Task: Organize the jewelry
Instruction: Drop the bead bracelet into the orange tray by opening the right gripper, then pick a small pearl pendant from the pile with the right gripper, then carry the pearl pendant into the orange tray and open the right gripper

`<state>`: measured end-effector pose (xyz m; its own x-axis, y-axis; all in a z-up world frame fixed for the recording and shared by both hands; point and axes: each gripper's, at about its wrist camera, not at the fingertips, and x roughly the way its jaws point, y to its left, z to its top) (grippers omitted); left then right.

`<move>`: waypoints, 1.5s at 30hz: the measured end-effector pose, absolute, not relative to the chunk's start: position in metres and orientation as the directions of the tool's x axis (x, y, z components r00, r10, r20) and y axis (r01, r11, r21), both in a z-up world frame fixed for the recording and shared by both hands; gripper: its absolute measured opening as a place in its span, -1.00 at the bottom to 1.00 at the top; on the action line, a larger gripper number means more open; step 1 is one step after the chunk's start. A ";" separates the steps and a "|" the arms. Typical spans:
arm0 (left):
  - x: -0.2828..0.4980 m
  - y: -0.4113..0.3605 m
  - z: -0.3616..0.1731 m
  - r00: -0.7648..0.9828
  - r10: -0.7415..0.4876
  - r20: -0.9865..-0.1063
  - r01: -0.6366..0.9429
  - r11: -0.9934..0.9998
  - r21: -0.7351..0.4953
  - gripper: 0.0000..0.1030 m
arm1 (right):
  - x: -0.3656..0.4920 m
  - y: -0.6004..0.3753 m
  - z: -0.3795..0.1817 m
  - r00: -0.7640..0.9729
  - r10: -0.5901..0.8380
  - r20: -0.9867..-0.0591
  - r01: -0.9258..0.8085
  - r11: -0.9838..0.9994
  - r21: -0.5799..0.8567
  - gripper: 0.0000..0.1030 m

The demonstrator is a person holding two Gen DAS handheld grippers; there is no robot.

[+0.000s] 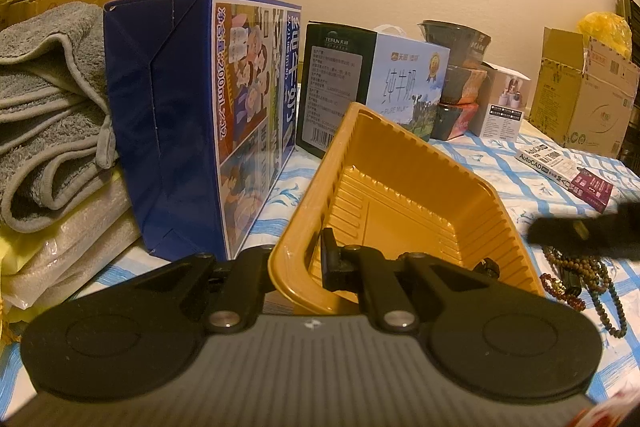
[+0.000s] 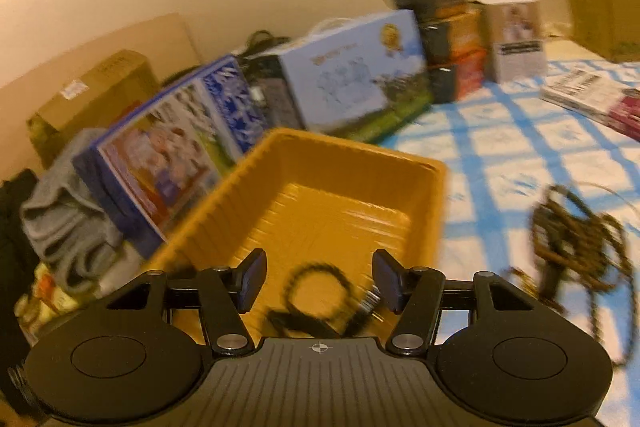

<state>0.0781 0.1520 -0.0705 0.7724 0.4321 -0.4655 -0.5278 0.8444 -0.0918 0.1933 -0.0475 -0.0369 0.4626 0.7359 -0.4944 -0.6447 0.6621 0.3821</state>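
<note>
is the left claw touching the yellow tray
Touching. The left wrist view shows the left claw shut on the near rim of the yellow tray, one finger inside the wall, one outside.

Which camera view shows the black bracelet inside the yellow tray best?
The right wrist view: the black bracelet lies whole in the yellow tray, though blurred. The left wrist view shows only a small dark bit behind the tray's near wall.
</note>
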 end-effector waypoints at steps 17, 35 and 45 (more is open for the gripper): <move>0.077 0.153 -0.070 0.771 0.433 -0.467 -0.529 0.844 -0.090 -0.83 | 0.239 -0.105 -0.099 0.562 0.467 -0.683 -0.482 0.856 0.188 -0.24; 0.077 0.153 -0.070 0.771 0.434 -0.466 -0.528 0.845 -0.088 -0.83 | 0.246 -0.080 -0.119 0.603 0.421 -0.677 -0.530 0.846 0.054 -0.84; 0.078 0.152 -0.071 0.772 0.433 -0.465 -0.527 0.845 -0.089 -0.83 | 0.206 -0.066 -0.062 0.603 0.563 -0.565 -0.609 0.782 0.131 -0.85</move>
<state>0.0776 0.1524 -0.0707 0.7722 0.4328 -0.4652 -0.5270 0.8452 -0.0885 0.2059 -0.0662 -0.0619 0.6029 0.5635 -0.5648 -0.6088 0.7825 0.1308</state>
